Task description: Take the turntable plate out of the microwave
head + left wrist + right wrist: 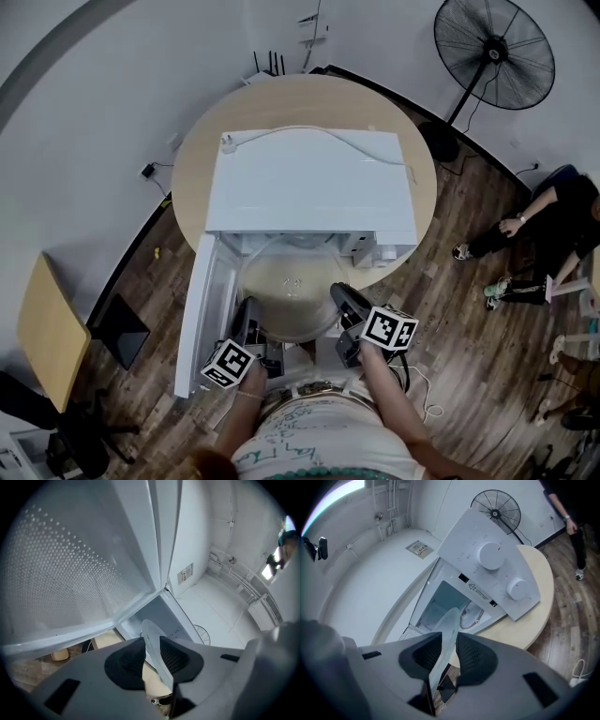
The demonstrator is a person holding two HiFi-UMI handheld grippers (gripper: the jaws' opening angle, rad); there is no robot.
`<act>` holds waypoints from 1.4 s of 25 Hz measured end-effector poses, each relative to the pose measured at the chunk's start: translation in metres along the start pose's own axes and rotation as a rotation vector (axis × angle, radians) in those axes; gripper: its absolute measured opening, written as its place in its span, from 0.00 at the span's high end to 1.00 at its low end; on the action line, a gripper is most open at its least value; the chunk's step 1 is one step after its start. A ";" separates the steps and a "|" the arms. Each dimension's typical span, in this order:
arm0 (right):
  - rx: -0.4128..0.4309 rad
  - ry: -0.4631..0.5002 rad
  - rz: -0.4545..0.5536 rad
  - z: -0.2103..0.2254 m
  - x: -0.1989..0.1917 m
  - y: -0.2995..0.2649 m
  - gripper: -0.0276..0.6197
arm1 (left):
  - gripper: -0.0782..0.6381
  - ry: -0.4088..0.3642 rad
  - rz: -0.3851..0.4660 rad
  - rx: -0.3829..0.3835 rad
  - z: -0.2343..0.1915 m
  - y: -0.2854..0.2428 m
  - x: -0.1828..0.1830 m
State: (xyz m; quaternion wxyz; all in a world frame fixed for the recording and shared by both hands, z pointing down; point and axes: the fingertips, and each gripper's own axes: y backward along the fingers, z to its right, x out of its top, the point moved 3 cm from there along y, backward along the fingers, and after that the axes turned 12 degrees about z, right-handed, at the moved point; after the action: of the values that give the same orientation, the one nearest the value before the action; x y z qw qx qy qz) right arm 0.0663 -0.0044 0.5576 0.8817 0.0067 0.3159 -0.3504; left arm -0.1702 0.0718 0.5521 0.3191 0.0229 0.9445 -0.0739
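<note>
The round glass turntable plate (289, 298) hangs in front of the open white microwave (309, 183), mostly out of its cavity. My left gripper (247, 323) is shut on the plate's left rim, and the rim (157, 656) runs edge-on between its dark pads. At the right rim my right gripper (345, 305) is shut on the plate too, with the glass edge (445, 637) pinched between its pads. The microwave door (195, 314) stands swung open on the left. In the right gripper view the control panel with two knobs (492, 555) sits beyond the plate.
The microwave stands on a round wooden table (197, 159), its cord (309, 131) lying over the top. A standing fan (494, 53) is at the back right. A seated person (544, 230) is at the right. A chair (47, 328) stands at the left on wood flooring.
</note>
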 end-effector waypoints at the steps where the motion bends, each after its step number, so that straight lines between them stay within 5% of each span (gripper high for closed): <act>1: -0.004 -0.004 0.011 -0.002 -0.001 0.003 0.82 | 0.75 0.004 -0.007 -0.009 0.001 0.001 0.001; 19: -0.036 -0.066 0.186 -0.053 -0.007 0.066 0.83 | 0.76 -0.020 -0.118 -0.172 0.040 0.036 0.032; 35: 0.037 -0.032 0.195 -0.089 0.037 0.069 0.83 | 0.76 -0.048 -0.068 -0.236 0.086 0.036 0.058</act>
State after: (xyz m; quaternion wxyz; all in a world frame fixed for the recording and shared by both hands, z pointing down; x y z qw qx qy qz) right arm 0.0804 0.0456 0.4511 0.9163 0.0483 0.2929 -0.2689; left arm -0.1619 0.0934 0.4451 0.3394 -0.0488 0.9390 0.0266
